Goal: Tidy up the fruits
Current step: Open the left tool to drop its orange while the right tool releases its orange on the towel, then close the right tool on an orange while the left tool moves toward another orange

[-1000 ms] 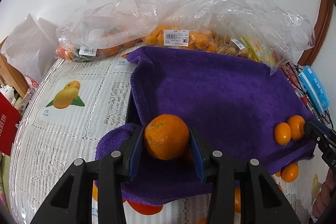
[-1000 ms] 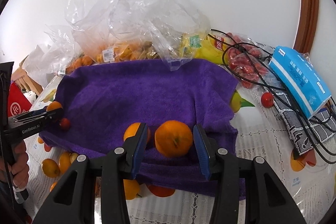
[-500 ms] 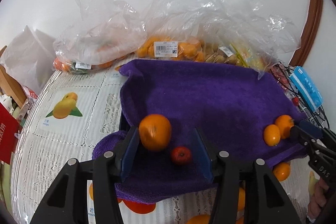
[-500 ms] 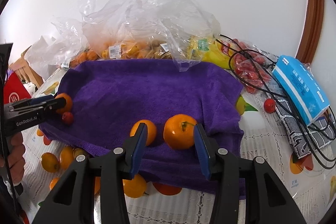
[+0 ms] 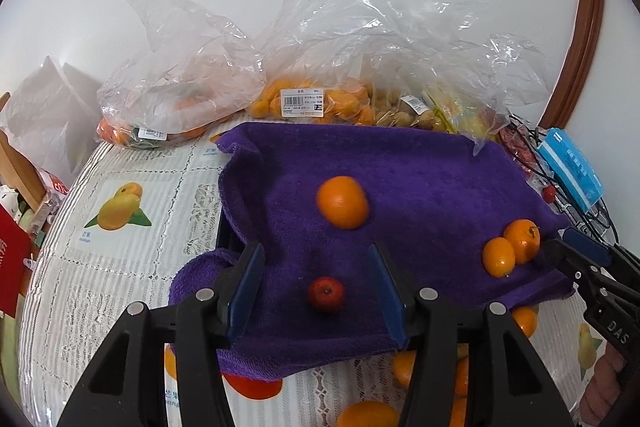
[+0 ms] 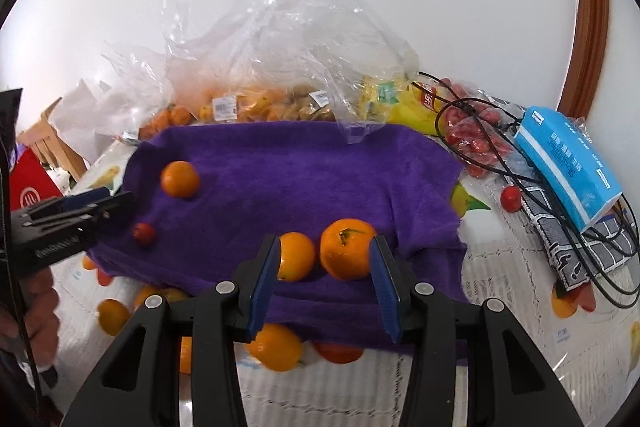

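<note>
Item: one orange (image 5: 342, 202), blurred, lying free on the purple towel (image 5: 420, 179), out ahead of the left gripper (image 5: 318, 287) and touching neither finger. We log that gripper's jaws as spread wide and holding nothing; a small red fruit (image 5: 326, 294) sits on the towel between its blue pads.

Item: a pair of oranges, one with a stem (image 6: 347, 249) and a smaller one (image 6: 295, 255), side by side near the towel's front edge, both lying between the fingers of the right gripper (image 6: 324, 275). We note its jaws parted too; whether the pads touch the fruit we cannot tell.

Item: loose oranges (image 6: 275, 347) on the patterned tablecloth (image 5: 120, 259), below the towel's front edge.

Item: clear plastic bags (image 5: 360, 39) of fruit behind the towel; a blue box (image 6: 568, 163) and black cables (image 6: 520, 167) to the right.
</note>
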`<state>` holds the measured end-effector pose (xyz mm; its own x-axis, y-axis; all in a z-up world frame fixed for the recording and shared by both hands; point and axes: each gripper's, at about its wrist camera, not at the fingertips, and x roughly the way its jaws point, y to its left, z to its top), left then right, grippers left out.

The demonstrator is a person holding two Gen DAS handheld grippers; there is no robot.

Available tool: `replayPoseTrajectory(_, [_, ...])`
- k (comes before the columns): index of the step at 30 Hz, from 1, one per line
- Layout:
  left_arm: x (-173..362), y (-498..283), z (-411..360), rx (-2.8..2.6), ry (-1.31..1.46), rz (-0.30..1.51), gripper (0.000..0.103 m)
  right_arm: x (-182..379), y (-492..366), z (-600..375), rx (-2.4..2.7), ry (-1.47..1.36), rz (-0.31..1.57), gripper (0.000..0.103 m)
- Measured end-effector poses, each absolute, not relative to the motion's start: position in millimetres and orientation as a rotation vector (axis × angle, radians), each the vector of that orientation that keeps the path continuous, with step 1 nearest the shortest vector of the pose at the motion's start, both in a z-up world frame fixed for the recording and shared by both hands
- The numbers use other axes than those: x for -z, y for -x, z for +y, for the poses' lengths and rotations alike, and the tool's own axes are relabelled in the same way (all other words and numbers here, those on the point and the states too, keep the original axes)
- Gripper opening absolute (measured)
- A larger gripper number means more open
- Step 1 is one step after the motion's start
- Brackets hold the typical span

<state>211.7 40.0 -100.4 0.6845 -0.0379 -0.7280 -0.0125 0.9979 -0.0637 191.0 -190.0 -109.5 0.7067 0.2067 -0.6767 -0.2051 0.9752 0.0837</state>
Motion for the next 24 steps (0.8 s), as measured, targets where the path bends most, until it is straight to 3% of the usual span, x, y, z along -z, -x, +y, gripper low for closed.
replayPoseTrajectory(19, [89.6, -174.3, 47.2, 0.066, 0.074, 0.799, 0.052, 119.2, -134.0, -181.1, -0.225, -0.061, 0.803, 0.045])
replayPoseTrajectory(24, [94.5, -169.7, 58.9, 0.074, 0.078, 0.820, 0.052, 127.2, -134.8, -173.9, -0.234, -0.048, 0.819, 0.036])
